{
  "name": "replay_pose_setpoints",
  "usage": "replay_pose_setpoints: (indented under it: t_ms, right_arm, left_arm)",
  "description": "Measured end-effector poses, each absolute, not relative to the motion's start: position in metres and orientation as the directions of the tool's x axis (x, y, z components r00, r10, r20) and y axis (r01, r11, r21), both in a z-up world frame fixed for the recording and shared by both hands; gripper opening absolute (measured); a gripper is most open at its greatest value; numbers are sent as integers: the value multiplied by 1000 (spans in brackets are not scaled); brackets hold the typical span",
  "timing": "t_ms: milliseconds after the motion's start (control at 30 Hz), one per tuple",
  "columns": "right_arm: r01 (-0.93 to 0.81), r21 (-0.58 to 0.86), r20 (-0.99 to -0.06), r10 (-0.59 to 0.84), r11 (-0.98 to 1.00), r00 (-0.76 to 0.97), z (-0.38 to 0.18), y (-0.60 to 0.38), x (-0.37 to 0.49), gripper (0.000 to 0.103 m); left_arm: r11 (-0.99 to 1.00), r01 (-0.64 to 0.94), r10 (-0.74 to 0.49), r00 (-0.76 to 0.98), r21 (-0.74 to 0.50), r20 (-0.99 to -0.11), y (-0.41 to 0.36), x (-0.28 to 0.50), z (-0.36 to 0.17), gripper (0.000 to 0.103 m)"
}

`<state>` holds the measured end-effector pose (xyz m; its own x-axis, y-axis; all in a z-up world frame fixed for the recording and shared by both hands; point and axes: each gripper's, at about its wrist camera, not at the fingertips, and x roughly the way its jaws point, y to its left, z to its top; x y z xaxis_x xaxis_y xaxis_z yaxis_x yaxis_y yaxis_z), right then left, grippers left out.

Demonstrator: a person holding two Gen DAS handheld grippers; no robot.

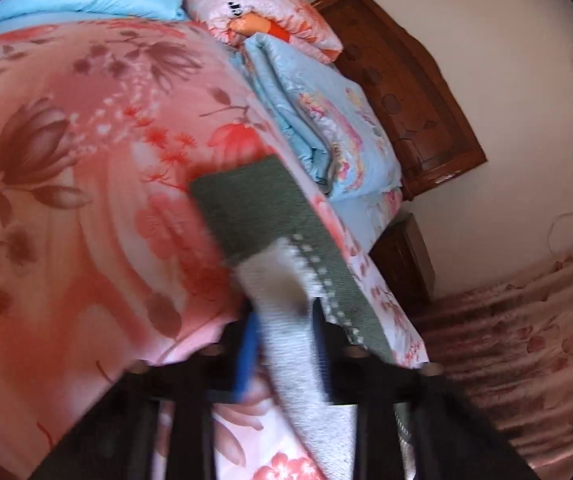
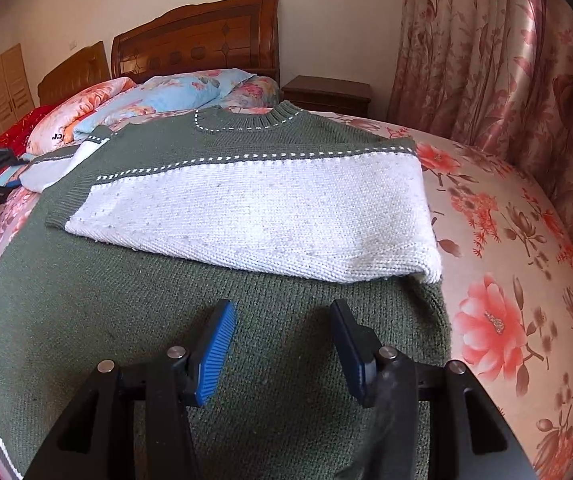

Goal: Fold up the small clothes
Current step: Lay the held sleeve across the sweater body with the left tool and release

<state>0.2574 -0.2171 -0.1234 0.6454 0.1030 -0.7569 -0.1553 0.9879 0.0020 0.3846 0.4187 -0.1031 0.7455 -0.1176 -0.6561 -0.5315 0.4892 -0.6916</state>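
Sweater (image 2: 214, 280) beneath spread right gripper (image 2: 282, 344).

One green-and-white sweater (image 2: 222, 280) is lying on one floral bed (image 2: 506, 264), with two sleeves showing. Two grippers are working: the left gripper (image 1: 284, 344) and the right gripper (image 2: 282, 352). Two wooden headboards (image 2: 202, 36) are standing behind.
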Motion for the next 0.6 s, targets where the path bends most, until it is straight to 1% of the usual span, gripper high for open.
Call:
replay_pose_setpoints:
  t_ms: [67, 100, 200, 267, 300, 367, 400, 500, 600]
  right_arm:
    - [-155, 2, -757, 103, 988, 646, -123, -217, 257, 51]
    - [-155, 2, -757, 103, 988, 646, -123, -217, 257, 51]
    - [-155, 3, -756, 103, 988, 646, -123, -217, 257, 51]
    - [-155, 4, -756, 104, 988, 646, -124, -217, 257, 51]
    - [-154, 5, -756, 105, 988, 646, -124, -217, 257, 51]
    - [-155, 7, -756, 106, 988, 646, -123, -217, 257, 51]
    - [-155, 9, -755, 108, 988, 646, -123, -218, 257, 51]
    - [-155, 16, -754, 113, 988, 647, -123, -218, 258, 51]
    - [-155, 20, -754, 117, 988, 647, -123, -218, 257, 51]
  left_arm:
    - [475, -530, -113, 754, -702, -647, 418, 377, -102, 103]
    - [484, -529, -90, 762, -697, -641, 413, 371, -95, 103]
    - [588, -442, -46, 818, -677, -574, 375, 352, -48, 103]
    - [684, -338, -72, 851, -646, -521, 332, 346, -11, 103]
    - [736, -266, -103, 865, -623, -491, 302, 343, 10, 103]
    - [820, -107, -197, 870, -563, -452, 235, 339, 41, 103]
    - [848, -41, -237, 863, -529, -446, 205, 338, 51, 103]
    - [892, 156, -364, 804, -424, -470, 105, 334, 59, 103]
    - [903, 275, -422, 718, -330, -553, 18, 340, 32, 103]
